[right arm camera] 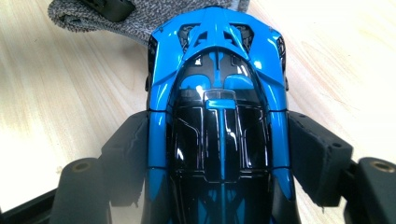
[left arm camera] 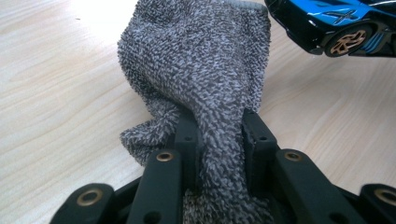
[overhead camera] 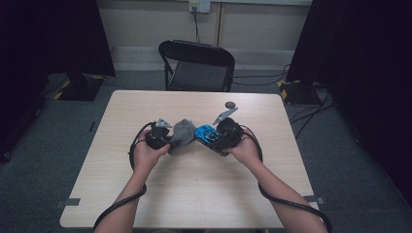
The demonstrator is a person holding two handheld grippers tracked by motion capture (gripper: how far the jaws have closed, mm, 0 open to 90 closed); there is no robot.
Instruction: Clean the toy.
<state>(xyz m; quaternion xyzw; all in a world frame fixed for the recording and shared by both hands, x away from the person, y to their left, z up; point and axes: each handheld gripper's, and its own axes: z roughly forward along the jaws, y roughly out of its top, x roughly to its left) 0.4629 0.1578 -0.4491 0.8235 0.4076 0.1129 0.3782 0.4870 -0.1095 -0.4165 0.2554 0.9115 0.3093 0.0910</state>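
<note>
Wooden table (overhead camera: pixel 194 194), left gripper (left arm camera: pixel 217 135) pinching grey cloth (left arm camera: pixel 201 60), right gripper (right arm camera: pixel 217 154) clamping toy car (right arm camera: pixel 217 93) (blue, black)

Over the table (overhead camera: pixel 194 194), the cloth (overhead camera: pixel 182 135) sits just left of the toy car (overhead camera: pixel 206 134), touching it. A chair (overhead camera: pixel 197 65) stands behind the table; a small disc (overhead camera: pixel 230 104) lies behind the car.

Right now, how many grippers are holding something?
2. The left gripper pinches the grey cloth; the right gripper clamps the blue toy car above the table.
</note>
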